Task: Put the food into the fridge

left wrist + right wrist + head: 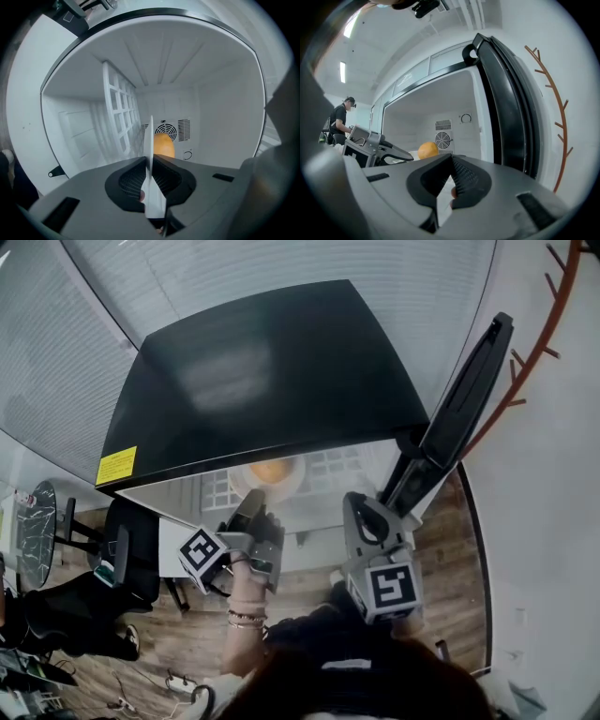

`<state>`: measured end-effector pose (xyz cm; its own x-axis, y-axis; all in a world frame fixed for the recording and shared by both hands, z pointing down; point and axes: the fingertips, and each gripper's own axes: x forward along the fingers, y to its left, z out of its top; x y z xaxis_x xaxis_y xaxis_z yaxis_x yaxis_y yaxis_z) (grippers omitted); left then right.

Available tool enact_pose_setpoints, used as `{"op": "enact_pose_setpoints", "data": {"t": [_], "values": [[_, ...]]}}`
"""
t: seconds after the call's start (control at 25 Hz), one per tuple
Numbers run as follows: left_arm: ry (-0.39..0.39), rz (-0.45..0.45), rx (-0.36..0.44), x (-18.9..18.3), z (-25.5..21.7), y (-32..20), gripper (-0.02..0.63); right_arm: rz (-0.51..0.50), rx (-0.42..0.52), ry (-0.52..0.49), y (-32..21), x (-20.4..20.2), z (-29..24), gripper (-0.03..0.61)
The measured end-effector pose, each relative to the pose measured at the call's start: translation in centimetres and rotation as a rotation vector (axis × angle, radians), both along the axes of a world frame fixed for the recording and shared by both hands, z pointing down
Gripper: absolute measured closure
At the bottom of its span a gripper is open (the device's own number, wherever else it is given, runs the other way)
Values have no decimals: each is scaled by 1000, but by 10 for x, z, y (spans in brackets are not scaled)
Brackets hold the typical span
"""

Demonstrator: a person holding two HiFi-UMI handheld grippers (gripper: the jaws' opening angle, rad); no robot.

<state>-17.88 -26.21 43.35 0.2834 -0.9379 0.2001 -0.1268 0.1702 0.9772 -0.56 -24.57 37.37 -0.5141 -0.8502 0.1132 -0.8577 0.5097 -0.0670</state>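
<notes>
A small black fridge (272, 371) stands with its door (469, 404) swung open to the right. My left gripper (258, 509) reaches into the white interior, shut on the rim of a white plate (281, 486) that carries an orange (267, 470). In the left gripper view the plate (149, 140) stands edge-on between the jaws of the left gripper (149, 161), with the orange (164, 144) behind it before the fan vent (166, 129). My right gripper (361, 512) hovers outside the opening, near the door. The right gripper (451, 158) is shut on nothing and faces the orange (427, 150).
A white wire rack (119, 112) leans on the fridge's left inner wall. The open door (511, 112) rises close on the right, with a brown branch-shaped rack (555, 108) beyond it. A black chair (131, 549) and a round table (37, 521) stand at the left. A person (340, 119) stands far left.
</notes>
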Motion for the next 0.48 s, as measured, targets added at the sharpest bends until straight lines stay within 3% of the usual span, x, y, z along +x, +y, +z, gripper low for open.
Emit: {"op": "enact_pose_setpoints", "data": {"t": [0.48], "values": [[3,13,-21,3,4,-10,578,4,-11,0,-3,2,3,583]]}}
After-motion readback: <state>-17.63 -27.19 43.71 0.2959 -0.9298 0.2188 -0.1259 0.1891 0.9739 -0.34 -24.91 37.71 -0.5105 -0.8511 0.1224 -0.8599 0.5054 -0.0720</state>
